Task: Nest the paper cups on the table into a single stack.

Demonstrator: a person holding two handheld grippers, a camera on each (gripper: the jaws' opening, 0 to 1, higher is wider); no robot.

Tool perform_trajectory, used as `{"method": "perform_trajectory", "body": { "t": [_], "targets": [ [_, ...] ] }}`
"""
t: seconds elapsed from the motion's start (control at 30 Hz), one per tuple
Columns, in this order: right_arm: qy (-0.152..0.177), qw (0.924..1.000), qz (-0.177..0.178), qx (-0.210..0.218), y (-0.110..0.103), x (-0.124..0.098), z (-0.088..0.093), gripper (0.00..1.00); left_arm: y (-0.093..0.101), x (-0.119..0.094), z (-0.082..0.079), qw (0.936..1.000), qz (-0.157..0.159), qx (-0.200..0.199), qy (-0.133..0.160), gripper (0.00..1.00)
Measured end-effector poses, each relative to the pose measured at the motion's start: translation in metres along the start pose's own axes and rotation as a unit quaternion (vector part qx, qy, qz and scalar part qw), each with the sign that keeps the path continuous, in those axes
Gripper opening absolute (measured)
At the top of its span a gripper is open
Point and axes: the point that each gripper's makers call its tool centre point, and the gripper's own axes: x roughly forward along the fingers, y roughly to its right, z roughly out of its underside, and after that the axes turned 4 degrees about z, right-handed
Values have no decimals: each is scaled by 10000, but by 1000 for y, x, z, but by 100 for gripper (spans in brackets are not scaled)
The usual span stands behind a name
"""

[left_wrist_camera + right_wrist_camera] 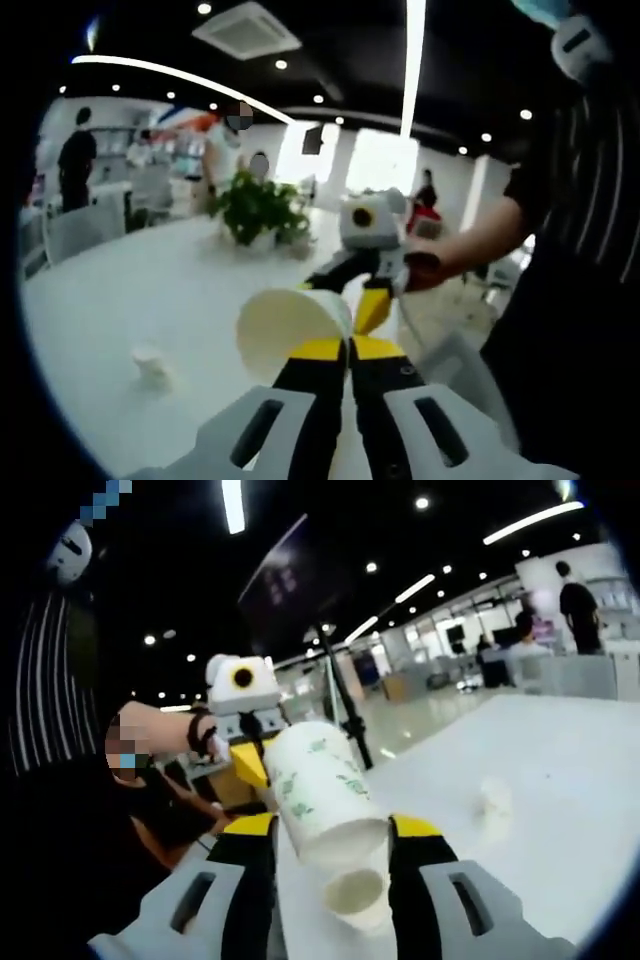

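The white bench (120,290) spreads across the left gripper view and carries a potted plant (262,212) at its far side; the right gripper view shows the same bench (560,780) from the opposite direction, with a dark stand (340,705) rising beyond it. A person's dark striped clothing (590,250) borders the left gripper view at the right, with a hand (470,250) holding the opposing tool.

Left claw (348,350): yellow-tipped jaws pressed close together, pinching the rim of a paper cup (290,325). The cup lies just above and left of the tips. Its long axis runs roughly away from the camera, and its white interior opens toward the lens. The right claw (358,290) enters just behind this cup, touching or nearly touching it; contact cannot be resolved.

Right claw (330,830): jaws spread to cup width and clamped on the sides of a paper cup (320,790) with green printing. This cup sits between the tips, its long axis tilted up and away from the camera, the narrow base nearest the lens. A second white cup end (355,892) shows below it, apparently nested. The left claw (250,760) appears just behind the cup.

A small white cup (150,365) stands alone on the bench, well apart from both claws; in the right gripper view it is a blurred pale shape (493,800).
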Motion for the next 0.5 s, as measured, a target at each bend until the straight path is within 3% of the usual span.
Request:
{"method": "perform_trajectory", "body": {
  "t": [0.2, 0.5],
  "targets": [
    [8, 10000, 89, 34, 2, -5, 5, 42, -1, -1, 0, 10000, -4, -10, -70, 0],
    [69, 9982, 591, 98, 22, -27, 6, 52, -3, -3, -2, 9999, -21, -24, -111, 0]
  ]
}}
